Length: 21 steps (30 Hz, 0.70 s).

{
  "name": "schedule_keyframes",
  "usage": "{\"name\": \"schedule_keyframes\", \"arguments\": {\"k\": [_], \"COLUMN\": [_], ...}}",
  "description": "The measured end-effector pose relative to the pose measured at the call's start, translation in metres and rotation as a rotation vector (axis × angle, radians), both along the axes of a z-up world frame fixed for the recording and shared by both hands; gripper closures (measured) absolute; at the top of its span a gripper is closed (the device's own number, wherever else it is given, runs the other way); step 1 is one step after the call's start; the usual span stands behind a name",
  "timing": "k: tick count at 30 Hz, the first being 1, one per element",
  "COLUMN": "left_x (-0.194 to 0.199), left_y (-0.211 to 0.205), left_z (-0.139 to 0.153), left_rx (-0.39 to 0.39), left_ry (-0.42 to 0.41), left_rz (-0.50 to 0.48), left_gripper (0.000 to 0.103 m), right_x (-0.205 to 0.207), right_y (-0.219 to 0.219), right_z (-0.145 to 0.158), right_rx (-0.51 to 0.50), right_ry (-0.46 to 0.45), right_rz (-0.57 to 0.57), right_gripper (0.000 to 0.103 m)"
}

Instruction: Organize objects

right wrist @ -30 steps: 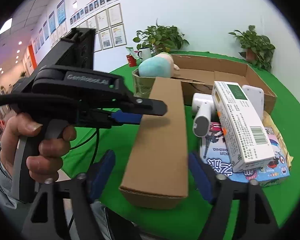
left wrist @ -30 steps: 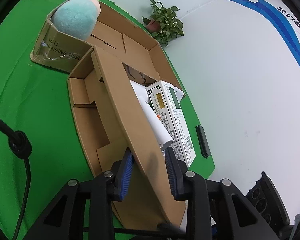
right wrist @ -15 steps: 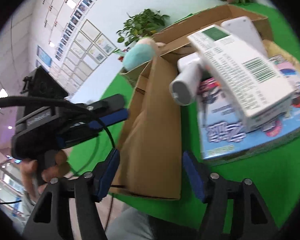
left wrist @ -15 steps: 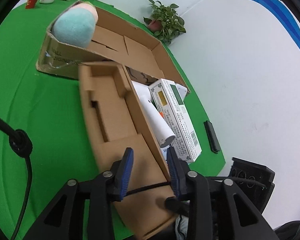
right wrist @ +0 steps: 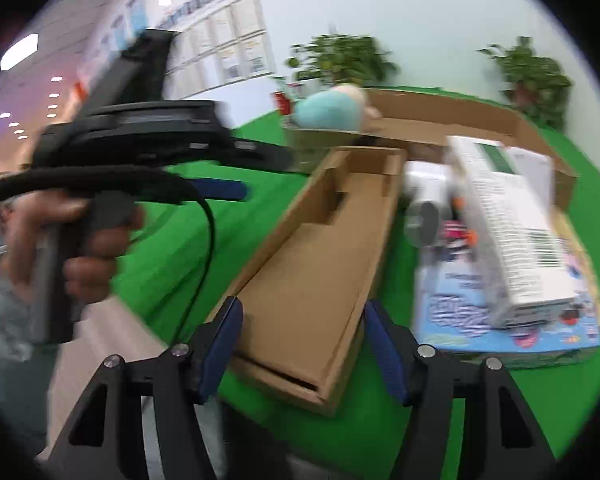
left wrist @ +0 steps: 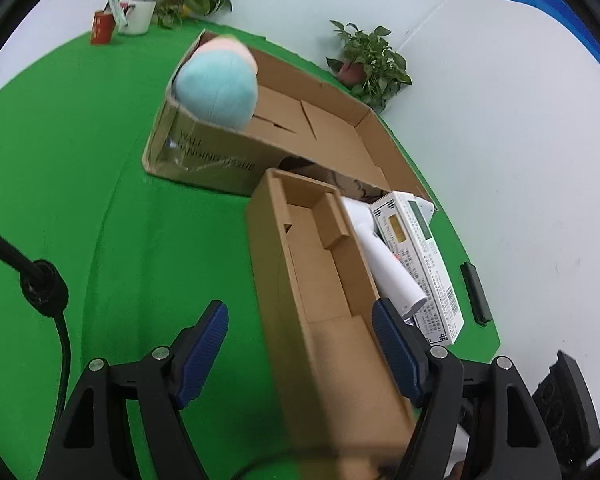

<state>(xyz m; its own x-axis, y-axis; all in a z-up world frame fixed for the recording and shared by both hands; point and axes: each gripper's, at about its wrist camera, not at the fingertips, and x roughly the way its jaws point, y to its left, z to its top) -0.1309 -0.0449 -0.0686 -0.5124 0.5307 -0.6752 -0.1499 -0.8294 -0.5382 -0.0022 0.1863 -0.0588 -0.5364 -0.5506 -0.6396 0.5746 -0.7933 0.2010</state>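
A long brown cardboard tray [left wrist: 320, 280] lies open side up on the green table; it also shows in the right wrist view [right wrist: 320, 256]. My left gripper [left wrist: 300, 344] is open, its fingers either side of the tray's near end and not pressing it. My right gripper [right wrist: 304, 344] is open around the tray's near end. A white boxed item [left wrist: 420, 256] and a white cylinder [left wrist: 384, 264] lie on a blue box [right wrist: 500, 320] right of the tray. A teal plush [left wrist: 216, 88] sits in the big carton [left wrist: 340, 128] behind.
Potted plants [left wrist: 368, 64] and a red cup [left wrist: 100, 28] stand at the table's far edge. A black bar [left wrist: 476, 292] lies near the right edge. The left gripper's handle and the hand holding it [right wrist: 100, 216] fill the left of the right wrist view.
The tray has been tipped from standing on its side to lying flat, open side up. My left gripper has let go of its wall and opened wide. The right gripper stays open around it.
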Motion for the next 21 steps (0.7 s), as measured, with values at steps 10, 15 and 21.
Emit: {"name": "schedule_keyframes", "arguments": {"k": [10, 15, 21], "left_x": [-0.001, 0.012, 0.032], "left_y": [0.012, 0.013, 0.02], "left_z": [-0.029, -0.035, -0.026], "left_rx": [-0.03, -0.034, -0.097], "left_ry": [-0.063, -0.073, -0.053], "left_rz": [-0.102, -0.094, -0.057], "left_gripper": [0.061, 0.069, 0.074], "right_x": [-0.027, -0.04, -0.037], "right_y": [0.006, -0.002, -0.007], "right_z": [0.003, -0.009, -0.014], "right_rx": [0.004, 0.058, 0.094], "right_ry": [-0.001, -0.01, 0.018], "right_rz": [-0.199, -0.252, -0.28], "right_gripper": [0.03, 0.026, 0.026]}}
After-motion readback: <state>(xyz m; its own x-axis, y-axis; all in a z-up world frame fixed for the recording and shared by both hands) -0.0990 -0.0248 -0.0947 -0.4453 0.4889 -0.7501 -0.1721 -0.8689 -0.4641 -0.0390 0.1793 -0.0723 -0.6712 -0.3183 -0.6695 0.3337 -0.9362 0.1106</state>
